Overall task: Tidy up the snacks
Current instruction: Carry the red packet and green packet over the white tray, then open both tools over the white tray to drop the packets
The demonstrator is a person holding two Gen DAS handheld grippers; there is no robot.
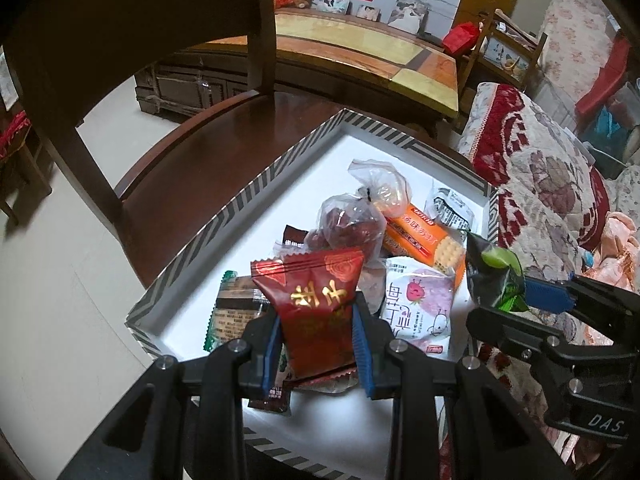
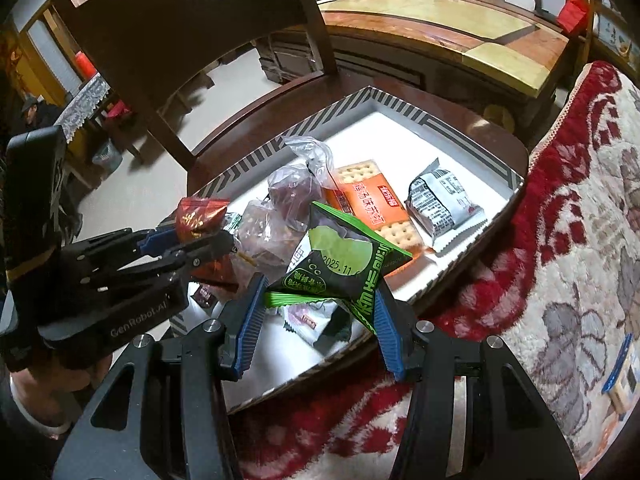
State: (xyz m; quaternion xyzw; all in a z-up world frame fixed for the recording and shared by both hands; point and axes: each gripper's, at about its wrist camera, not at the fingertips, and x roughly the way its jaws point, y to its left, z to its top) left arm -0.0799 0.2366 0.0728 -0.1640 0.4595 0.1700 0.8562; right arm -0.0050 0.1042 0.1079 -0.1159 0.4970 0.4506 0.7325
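My left gripper [image 1: 316, 332] is clamped on a red packet [image 1: 316, 300], held above the near end of the striped box [image 1: 224, 216]. My right gripper [image 2: 320, 312] pinches a black-and-green packet [image 2: 340, 264] over the box's near edge. In the box lie an orange cracker pack [image 2: 372, 204], a clear bag [image 1: 348, 224] and a silver packet [image 2: 440, 204] toward its far corner.

Dim, warm indoor light, brightest on the white floor of the tray [image 1: 192, 312], blown out to near glare toward its far corner. Strong fisheye bending and black vignette at all edges; slightly soft, grainy throughout
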